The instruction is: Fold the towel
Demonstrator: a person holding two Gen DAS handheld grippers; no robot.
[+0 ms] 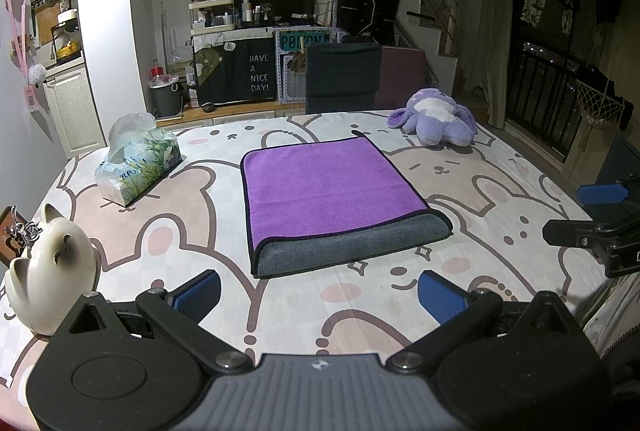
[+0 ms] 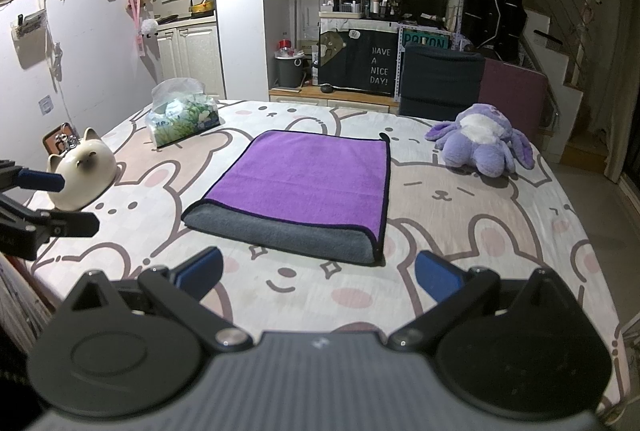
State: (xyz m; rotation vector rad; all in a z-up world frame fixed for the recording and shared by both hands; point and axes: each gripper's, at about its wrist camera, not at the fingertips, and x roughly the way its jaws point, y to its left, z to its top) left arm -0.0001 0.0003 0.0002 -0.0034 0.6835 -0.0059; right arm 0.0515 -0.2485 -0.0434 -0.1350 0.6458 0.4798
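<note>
A purple towel (image 1: 328, 187) with a grey underside lies folded flat in the middle of the table; the grey fold edge faces me. It also shows in the right wrist view (image 2: 308, 183). My left gripper (image 1: 320, 291) is open and empty, held short of the towel's near edge. My right gripper (image 2: 318, 277) is open and empty, also short of the near edge. The right gripper shows at the right edge of the left wrist view (image 1: 600, 215), and the left gripper at the left edge of the right wrist view (image 2: 44, 199).
The table has a bunny-print cloth (image 1: 500, 191). A tissue pack (image 1: 136, 163) lies far left, a white cat figurine (image 1: 52, 271) near left, a purple plush toy (image 1: 436, 119) far right. A dark chair (image 1: 342, 77) stands behind the table.
</note>
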